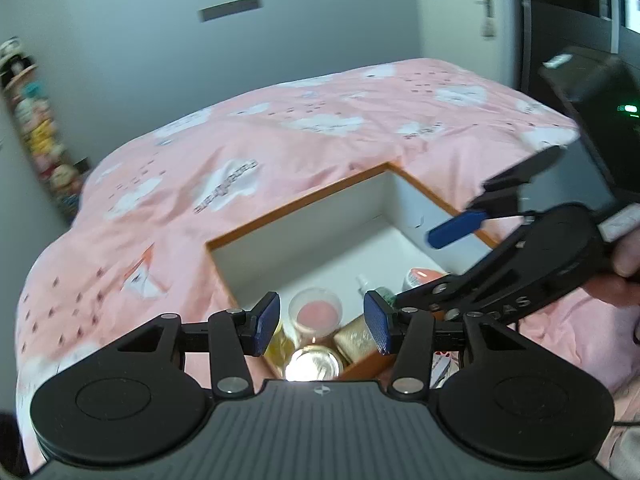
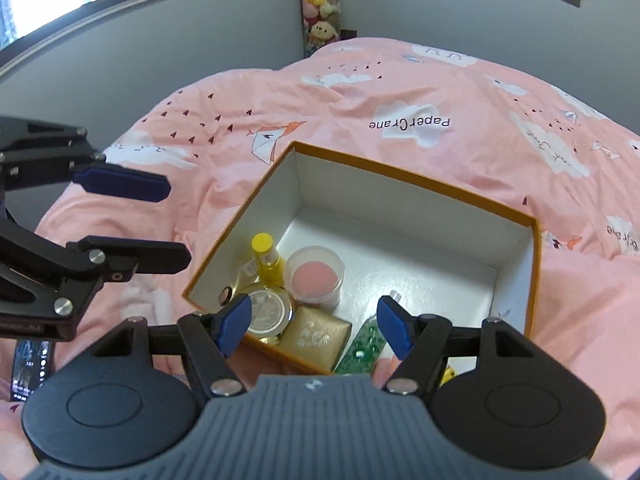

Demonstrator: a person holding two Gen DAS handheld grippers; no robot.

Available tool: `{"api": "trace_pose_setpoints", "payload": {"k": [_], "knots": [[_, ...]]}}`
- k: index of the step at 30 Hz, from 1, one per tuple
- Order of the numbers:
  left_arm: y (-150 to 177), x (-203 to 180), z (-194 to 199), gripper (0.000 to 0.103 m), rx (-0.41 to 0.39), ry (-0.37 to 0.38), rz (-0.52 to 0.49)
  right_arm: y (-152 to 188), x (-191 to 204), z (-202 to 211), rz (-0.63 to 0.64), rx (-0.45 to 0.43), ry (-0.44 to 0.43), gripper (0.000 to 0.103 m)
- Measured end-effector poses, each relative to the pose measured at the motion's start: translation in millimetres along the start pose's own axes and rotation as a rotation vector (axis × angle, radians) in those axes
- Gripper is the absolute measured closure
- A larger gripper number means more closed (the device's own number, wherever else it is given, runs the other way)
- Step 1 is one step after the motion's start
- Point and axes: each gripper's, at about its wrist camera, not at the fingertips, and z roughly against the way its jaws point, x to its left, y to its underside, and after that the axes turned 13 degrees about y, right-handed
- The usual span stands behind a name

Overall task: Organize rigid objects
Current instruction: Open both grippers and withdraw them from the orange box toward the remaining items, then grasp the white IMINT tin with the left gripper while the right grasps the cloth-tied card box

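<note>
An open orange-rimmed white box (image 2: 400,176) lies on the pink bed; it also shows in the left wrist view (image 1: 304,204). Inside it stand a clear cup with pink content (image 2: 316,276), a yellow bottle (image 2: 266,258), a round silver tin (image 2: 266,312), a gold case (image 2: 316,338) and a green patterned bottle (image 2: 362,348). My right gripper (image 2: 316,322) is open and empty, just above the box's near edge. My left gripper (image 1: 322,322) is open and empty over the box's near corner, above the cup (image 1: 316,310) and the tin (image 1: 314,366).
The pink quilt (image 2: 440,92) with cloud prints covers the bed around the box. A phone (image 2: 30,368) lies on the quilt at the lower left. A shelf of plush toys (image 2: 320,0) stands in the far corner. A dark cabinet (image 1: 592,112) stands to the right.
</note>
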Motion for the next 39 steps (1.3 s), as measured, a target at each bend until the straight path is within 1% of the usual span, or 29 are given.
{"api": "trace_pose_setpoints", "payload": {"k": [2,3,6,7,10,13,15,17,19,20,21,22,24,25,28,32,34,39], "knots": [[6.2,-5.6,1.8,0.045,-0.017,-0.015,0.039,10.7,-1.4,7.7,-0.012,-0.013,0.008,0.034],[10.0,-6.0,2.1,0.044,-0.026,-0.015,0.077,15.9,-2.5,11.1,-0.018,-0.018,0.013,0.034],[23.0,-4.5,-3.2,0.044,-0.049,0.025,0.196,33.8,-7.6,19.3,-0.055,-0.026,0.030,0.035],[27.4,-4.9,-6.1,0.044,-0.053,0.031,0.223,39.2,-9.5,20.5,-0.068,-0.023,0.035,0.038],[44.5,-10.8,-17.1,0.045,-0.058,0.077,0.289,57.0,-16.1,17.6,-0.112,0.007,0.055,0.041],[61.0,-16.2,-31.3,0.045,-0.041,0.118,0.331,73.0,-21.7,9.0,-0.156,0.050,0.072,0.045],[71.0,-18.5,-44.9,0.045,-0.025,0.108,0.365,83.7,-25.4,0.9,-0.190,0.081,0.080,0.047],[78.1,-20.9,-58.6,0.045,0.000,0.080,0.402,93.5,-29.2,-7.5,-0.224,0.110,0.091,0.048],[83.5,-18.4,-72.2,0.045,0.030,0.062,0.500,102.7,-32.0,-17.3,-0.251,0.140,0.104,0.053],[84.8,-16.6,-77.1,0.044,0.041,0.070,0.527,107.8,-32.5,-23.3,-0.259,0.159,0.115,0.054],[87.1,-17.2,-80.8,0.043,0.036,0.073,0.545,111.6,-32.5,-29.2,-0.265,0.179,0.128,0.055],[88.9,-17.2,-85.3,0.039,0.031,0.064,0.566,115.4,-32.9,-35.1,-0.272,0.197,0.139,0.057],[92.7,-12.0,-94.8,0.035,0.035,0.036,0.622,120.6,-34.6,-45.0,-0.286,0.221,0.152,0.057],[95.2,-8.0,-99.8,0.035,0.038,0.031,0.651,122.5,-34.9,-49.1,-0.289,0.230,0.156,0.057],[101.4,-3.2,-111.8,0.035,0.043,0.054,0.710,125.1,-34.7,-61.9,-0.302,0.257,0.165,0.057],[111.5,2.8,-122.8,0.034,0.026,0.095,0.764,126.3,-32.0,-75.6,-0.314,0.257,0.158,0.057],[115.3,6.0,-125.3,0.034,0.022,0.103,0.786,127.1,-29.7,-81.6,-0.311,0.258,0.159,0.057],[121.6,12.5,-129.8,0.028,0.006,0.126,0.833,128.5,-30.5,-89.8,-0.325,0.251,0.142,0.058]]}}
